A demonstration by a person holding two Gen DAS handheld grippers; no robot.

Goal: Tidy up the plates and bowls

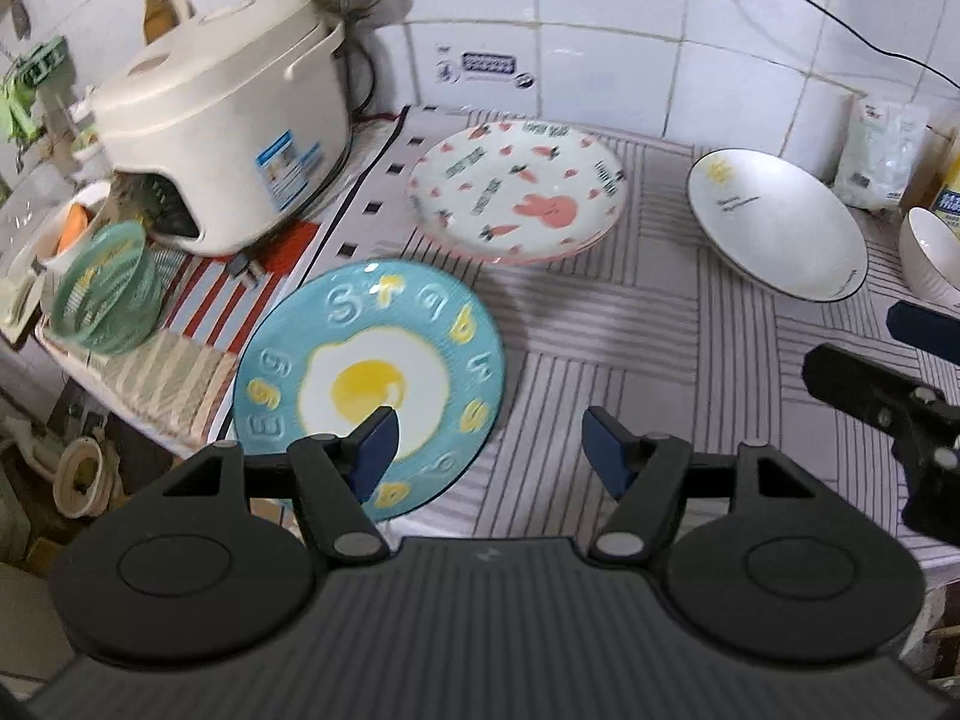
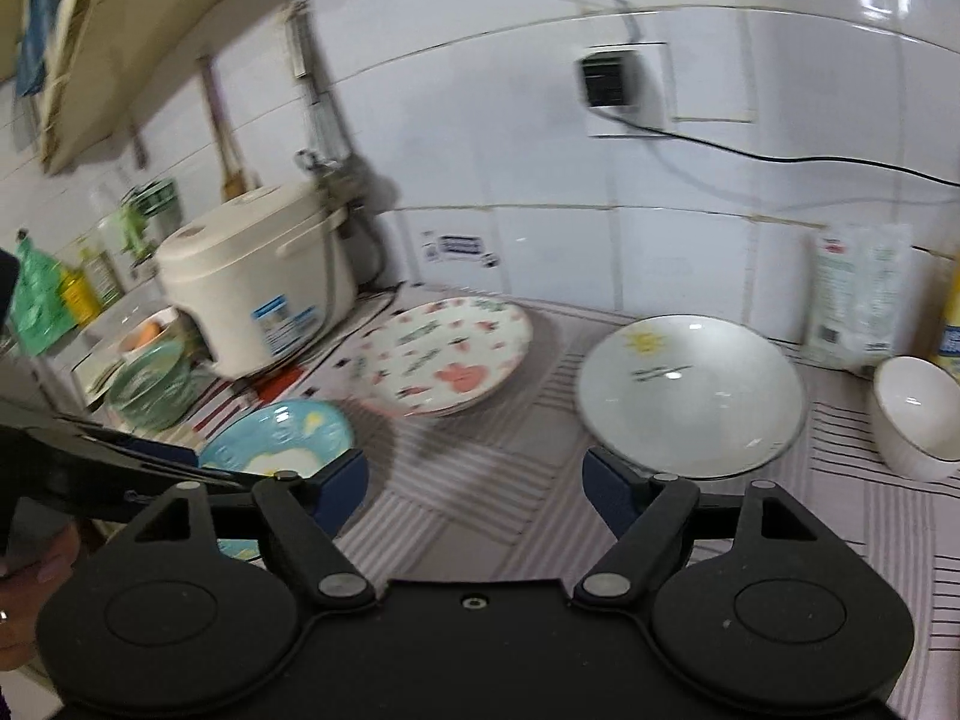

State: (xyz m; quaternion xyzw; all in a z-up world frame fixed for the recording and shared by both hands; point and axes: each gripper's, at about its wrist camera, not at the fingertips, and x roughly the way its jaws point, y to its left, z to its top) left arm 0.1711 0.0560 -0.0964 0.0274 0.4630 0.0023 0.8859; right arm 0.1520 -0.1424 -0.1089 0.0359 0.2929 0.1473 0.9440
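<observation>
Blue plate (image 1: 372, 384), pink plate (image 1: 516, 192), white dish (image 1: 780, 222), bowl (image 1: 930, 258): spread singly on tabletop (image 1: 630, 330), unstacked. Left hand-held gripper (image 1: 489, 450), right hand-held gripper (image 2: 474, 486): jaws apart, empty, above, likely for picking.

My right claw (image 2: 474, 480) spread wide with nothing between its pads, white sun bowl (image 2: 690, 396) just ahead, rabbit plate (image 2: 444, 357) behind, blue egg plate (image 2: 282, 438) left, small bowl (image 2: 918, 414) far right
</observation>
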